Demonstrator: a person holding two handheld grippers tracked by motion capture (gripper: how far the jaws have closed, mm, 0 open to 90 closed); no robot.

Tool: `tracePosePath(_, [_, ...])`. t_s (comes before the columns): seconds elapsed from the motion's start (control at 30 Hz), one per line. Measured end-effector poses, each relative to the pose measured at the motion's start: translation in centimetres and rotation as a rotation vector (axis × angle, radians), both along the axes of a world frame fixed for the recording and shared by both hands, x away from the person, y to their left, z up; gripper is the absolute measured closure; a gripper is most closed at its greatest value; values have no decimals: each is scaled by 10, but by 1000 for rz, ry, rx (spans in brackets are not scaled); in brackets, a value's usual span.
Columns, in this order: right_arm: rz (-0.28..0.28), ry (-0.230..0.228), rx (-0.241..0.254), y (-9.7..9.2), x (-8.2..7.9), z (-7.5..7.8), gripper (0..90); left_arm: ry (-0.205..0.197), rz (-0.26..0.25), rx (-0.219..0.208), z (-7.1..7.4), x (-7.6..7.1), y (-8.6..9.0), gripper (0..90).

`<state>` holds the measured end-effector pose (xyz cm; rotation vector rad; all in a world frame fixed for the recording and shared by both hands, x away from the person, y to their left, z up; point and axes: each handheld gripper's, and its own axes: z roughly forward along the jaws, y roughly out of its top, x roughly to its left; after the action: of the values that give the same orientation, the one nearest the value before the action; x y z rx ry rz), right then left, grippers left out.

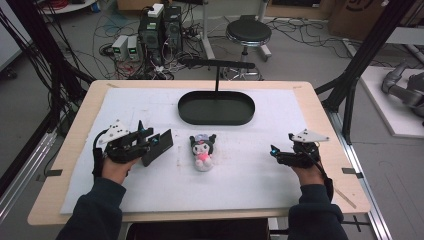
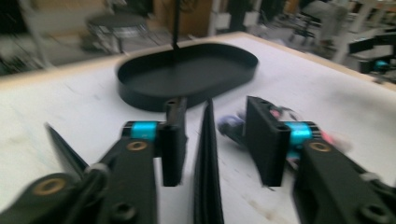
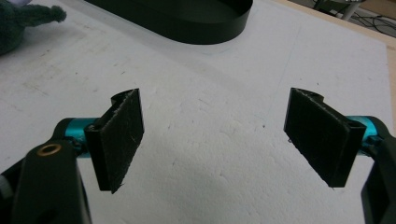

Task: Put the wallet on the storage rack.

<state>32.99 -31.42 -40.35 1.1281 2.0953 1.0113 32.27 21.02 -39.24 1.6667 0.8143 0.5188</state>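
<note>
A thin flat black panel (image 2: 208,163) stands on edge between the jaws of my left gripper (image 2: 219,140), and neither pad presses on it. From above, the panel (image 1: 159,148) juts toward the middle from the left gripper (image 1: 151,139). A small plush toy (image 1: 202,151), black and white with a pink front, lies on the white mat just right of it; in the left gripper view the toy (image 2: 229,125) is a blur beyond the jaws. My right gripper (image 1: 276,153) rests at the mat's right side. Its jaws (image 3: 215,140) stand wide open over bare mat.
A black oval tray (image 1: 186,112) with an upright stand sits at the back middle of the white mat (image 1: 250,175). The tray (image 3: 219,30) lies ahead of the right gripper, with the toy's ear (image 3: 28,16) at the upper left. Cables, boxes and a stool stand on the floor beyond the table.
</note>
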Motion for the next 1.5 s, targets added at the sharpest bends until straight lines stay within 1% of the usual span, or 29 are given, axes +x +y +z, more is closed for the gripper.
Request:
tracePosePath(0.03, [-2,0,1,0,0,0,203,-36,33,15,2,-2,-1,452])
tracePosePath(0.07, [-2,0,1,0,0,0,203,-60,70,34,3,-5,-1,452])
tracePosePath(0.1, [-2,-1,0,-1,0,0,203,-70,115,45,4,-7,-1,321])
tracePosePath(0.13, [-3,-1,1,-1,0,0,203,-75,151,50,5,-9,-1,274])
tracePosePath(0.17, [-2,0,3,-1,0,0,203,-77,175,53,4,-11,-1,248])
tracePosePath(0.2, [-2,1,4,-1,0,0,203,-78,192,62,4,-13,0,229])
tracePosePath(0.27, [-1,-1,4,-1,0,0,203,-69,216,57,2,-16,2,213])
tracePosePath(0.4, [0,0,5,-1,1,0,203,-65,248,56,0,-22,3,212])
tracePosePath(0.5, [1,-2,7,-1,1,0,203,-49,266,75,-5,-24,1,212])
tracePosePath(0.6, [4,2,3,0,2,0,203,-12,274,99,-11,-22,-2,212])
tracePosePath(0.67, [4,4,4,1,2,0,203,28,287,124,-16,-19,-3,212])
tracePosePath(0.77, [5,5,1,1,2,0,203,84,302,119,-25,-14,-2,212])
tracePosePath(0.8, [7,6,1,1,2,0,203,95,294,117,-27,-13,-1,225])
tracePosePath(0.87, [7,6,1,1,2,0,203,105,281,109,-28,-11,0,347])
tracePosePath(0.97, [6,7,3,1,2,-1,202,109,275,126,-28,-10,0,472])
tracePosePath(1.0, [6,7,2,1,2,-1,203,114,278,124,-27,-10,0,532])
tracePosePath(1.03, [6,7,2,1,2,-1,203,114,278,122,-27,-9,0,532])
tracePosePath(1.07, [6,7,2,1,2,-1,202,110,278,122,-27,-9,0,586])
tracePosePath(1.13, [6,7,3,1,1,-1,203,98,276,120,-27,-9,1,733])
tracePosePath(1.17, [7,7,2,1,1,-1,203,110,267,101,-26,-8,2,746])
tracePosePath(1.2, [6,6,4,1,1,-1,203,111,265,97,-26,-8,3,752])
tracePosePath(1.27, [2,8,6,0,1,-1,203,113,263,106,-25,-7,4,755])
tracePosePath(1.33, [2,7,8,0,1,-1,203,113,258,102,-23,-6,5,756])
tracePosePath(1.43, [2,7,11,-1,1,-2,203,97,243,73,-18,-5,8,758])
tracePosePath(1.5, [-1,9,16,-2,1,-1,203,68,235,67,-14,-3,9,758])
